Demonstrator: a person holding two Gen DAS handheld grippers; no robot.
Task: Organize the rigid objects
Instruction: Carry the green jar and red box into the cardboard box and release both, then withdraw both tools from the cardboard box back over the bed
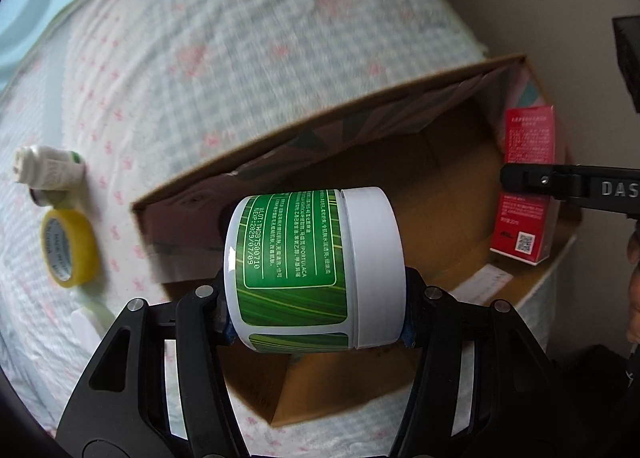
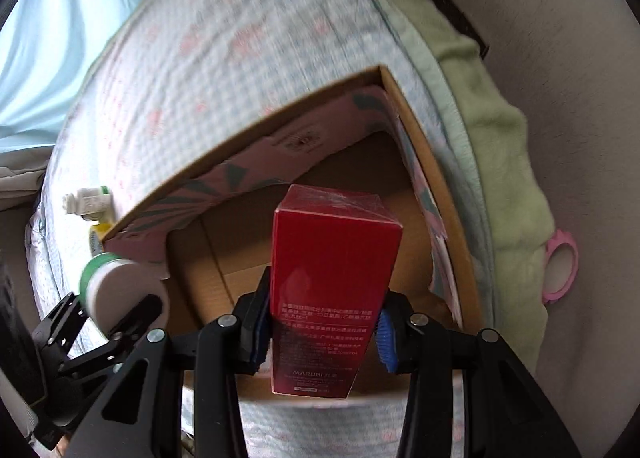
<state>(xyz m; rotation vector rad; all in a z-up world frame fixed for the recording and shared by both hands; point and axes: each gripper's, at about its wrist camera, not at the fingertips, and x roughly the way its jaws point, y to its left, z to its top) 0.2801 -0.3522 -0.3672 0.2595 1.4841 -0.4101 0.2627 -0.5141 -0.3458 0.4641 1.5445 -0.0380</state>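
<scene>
My left gripper (image 1: 314, 312) is shut on a white jar with a green label (image 1: 304, 266), held sideways above the open cardboard box (image 1: 280, 146). The same jar (image 2: 110, 290) and the left gripper (image 2: 116, 318) appear at the lower left of the right wrist view. My right gripper (image 2: 322, 332) is shut on a tall red carton (image 2: 334, 290), which hangs over the box's brown floor (image 2: 248, 234). In the left wrist view that red carton (image 1: 524, 186) is at the box's right side with a black finger (image 1: 520, 178) across it.
The box lies on a quilted bed cover (image 1: 240, 38) with pink marks. Left of the box sit a yellow tape roll (image 1: 70, 248) and a white bottle (image 1: 46, 168). A green blanket (image 2: 492, 138) and a pink ring (image 2: 562, 266) lie to the right. A person's hand (image 1: 632, 290) is at the right edge.
</scene>
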